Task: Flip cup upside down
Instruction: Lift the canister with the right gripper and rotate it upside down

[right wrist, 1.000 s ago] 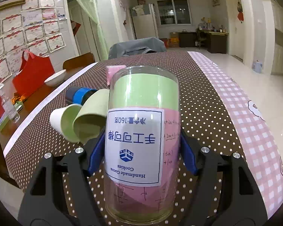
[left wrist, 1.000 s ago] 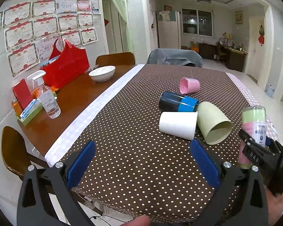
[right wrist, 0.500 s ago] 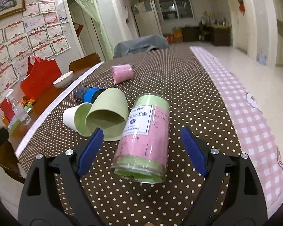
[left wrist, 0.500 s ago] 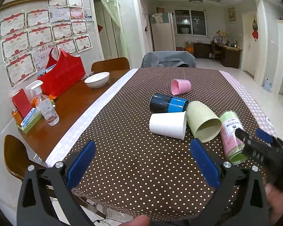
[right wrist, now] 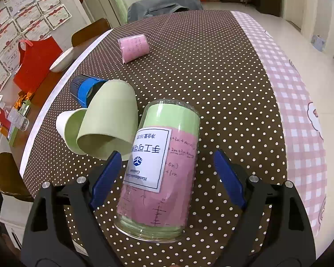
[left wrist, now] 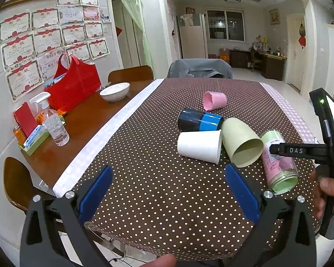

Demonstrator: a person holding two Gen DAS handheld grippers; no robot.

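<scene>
The clear plastic jar with green and pink paper lining and a white label (right wrist: 160, 169) lies on its side on the brown polka-dot tablecloth (right wrist: 211, 66), base end toward 12 o'clock and open mouth toward 6 in the right wrist view. The right gripper (right wrist: 167, 178) hovers with its blue pads (right wrist: 104, 178) spread wide either side of the jar; neither pad appears to touch it, so it is released. The left gripper (left wrist: 167, 195) hangs over bare cloth at the table's near edge, fingers parted, grasping nothing.

A pale green plastic cup (right wrist: 109, 122) lies tipped at the jar's 10 o'clock, its rim just beside the jar wall. A white paper cup (left wrist: 199, 144) lies behind it, a black and blue cylindrical cup (left wrist: 199, 120) at 11, and a pink cup (right wrist: 133, 47) well apart at 12.

The jar seems to be the cup in hand, not yet standing mouth-down. To do it well: close across the mid-body, not the label edge, squeeze gently since thin plastic may flex, lift clear of the green cup, rotate mouth-down, then set flat before letting go. The round wall could roll.
</scene>
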